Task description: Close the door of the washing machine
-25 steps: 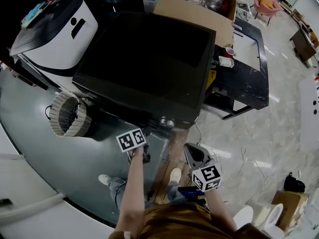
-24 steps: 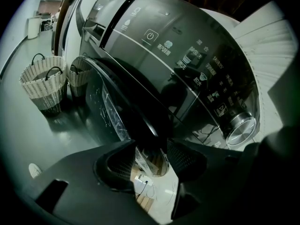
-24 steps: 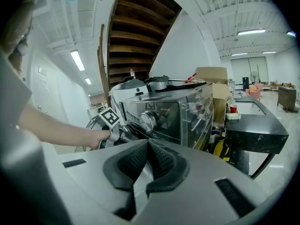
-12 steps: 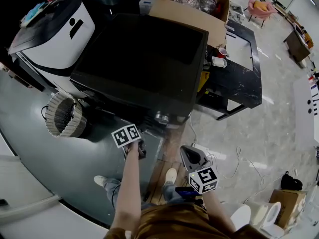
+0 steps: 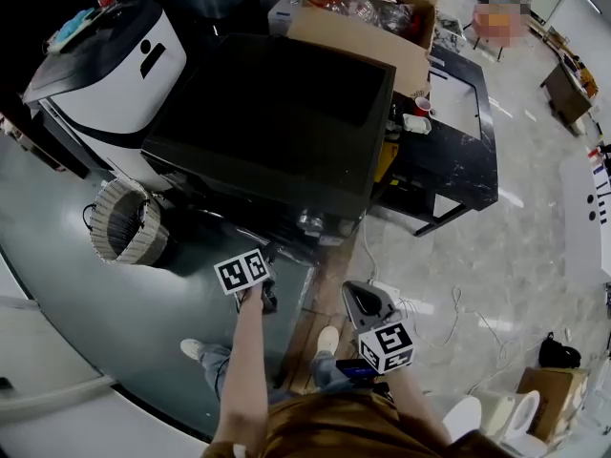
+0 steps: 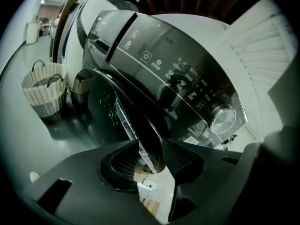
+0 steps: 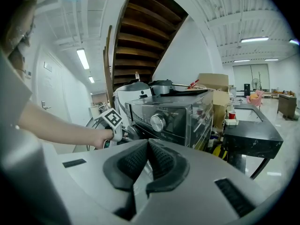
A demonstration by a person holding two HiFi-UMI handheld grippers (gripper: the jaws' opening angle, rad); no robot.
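The black washing machine (image 5: 277, 122) stands in the middle, and its dark glass door (image 6: 112, 111) swings out to the front. My left gripper (image 5: 270, 254) is at the door's free edge. In the left gripper view the door's rim runs between the pads (image 6: 180, 159), the left gripper (image 6: 151, 161) is closing round it, and a sliver of gap still shows. My right gripper (image 5: 355, 292) hangs lower right, in front of the machine. The right gripper view shows the right gripper (image 7: 147, 156) shut and holding nothing, pointing at the control knob (image 7: 158, 122).
A woven basket (image 5: 129, 219) stands on the floor left of the machine, with a white appliance (image 5: 115, 60) behind it. A cardboard box (image 5: 382, 17) and a black table (image 5: 463, 132) are to the right. Cables (image 5: 449, 303) lie on the floor. My feet (image 5: 329, 337) are below.
Both hands have drifted a little in the head view. The left gripper stays at the door's edge and the right stays in front of the machine.
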